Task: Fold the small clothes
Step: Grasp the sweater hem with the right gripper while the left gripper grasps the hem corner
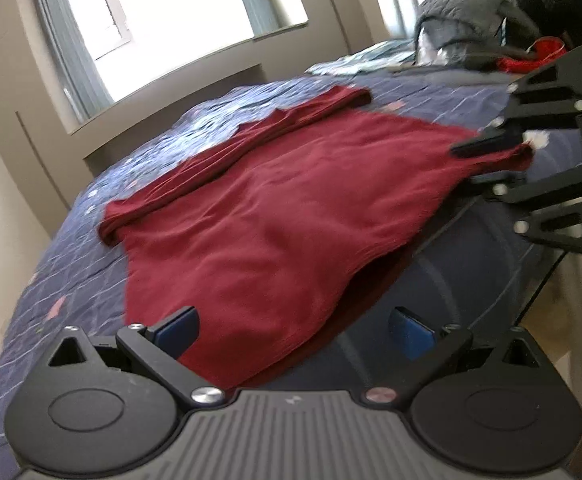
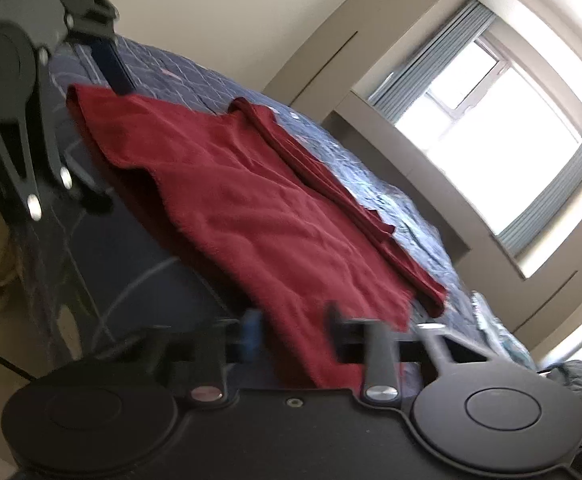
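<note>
Garments: one dark red knit garment (image 1: 275, 208), spread flat on the blue quilted bedspread (image 1: 71, 280), one sleeve folded across.
Grippers: two.
Left gripper (image 1: 293, 332): jaws wide, hem between, unpinched.
Right gripper (image 2: 293, 330): corner clamped.

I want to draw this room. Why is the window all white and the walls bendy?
In both wrist views the window is blown out by daylight, and the fisheye lens curves the walls. The right wrist view is smeared near the right tool gripping the red garment.
</note>
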{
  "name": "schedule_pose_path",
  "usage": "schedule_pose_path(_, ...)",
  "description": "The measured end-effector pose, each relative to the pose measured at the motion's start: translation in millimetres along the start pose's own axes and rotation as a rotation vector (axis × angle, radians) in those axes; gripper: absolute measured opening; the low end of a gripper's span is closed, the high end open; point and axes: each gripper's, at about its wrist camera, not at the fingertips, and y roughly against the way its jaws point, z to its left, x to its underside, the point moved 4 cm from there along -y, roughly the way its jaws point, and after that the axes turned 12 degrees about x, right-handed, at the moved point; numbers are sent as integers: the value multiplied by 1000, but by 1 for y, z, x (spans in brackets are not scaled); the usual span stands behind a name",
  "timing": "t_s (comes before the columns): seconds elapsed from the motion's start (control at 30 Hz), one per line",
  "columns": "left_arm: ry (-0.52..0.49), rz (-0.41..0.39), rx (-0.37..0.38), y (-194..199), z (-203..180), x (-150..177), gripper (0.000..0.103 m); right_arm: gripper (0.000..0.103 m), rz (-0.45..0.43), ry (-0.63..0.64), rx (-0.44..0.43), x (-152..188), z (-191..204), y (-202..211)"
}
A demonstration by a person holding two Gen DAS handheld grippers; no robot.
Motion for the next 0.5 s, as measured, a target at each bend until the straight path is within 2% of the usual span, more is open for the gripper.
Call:
schedule_pose_path(0.1, -10, -19, 3, -6, -5, -8, 103, 12, 5, -109, -27, -12, -16, 0)
schedule_pose_path(0.2, -37, -12, -84, -15, -8, -15, 101, 9, -2, -178, -36, -24, -30, 1)
schedule_pose_path(0.27, -29, -13, -120, -16, -4, -19, 96, 8, -11, -198, -37, -30, -38, 1)
schedule_pose_path(0.37, -20, -11, -162, -13, 4, -19, 82, 6, -18, -230, -42, -34, -49, 3)
schedule_pose_path(0.5, -82, 36, -243, -10, 14, -7, 60, 6, -19, -256, -44, -35, -55, 6)
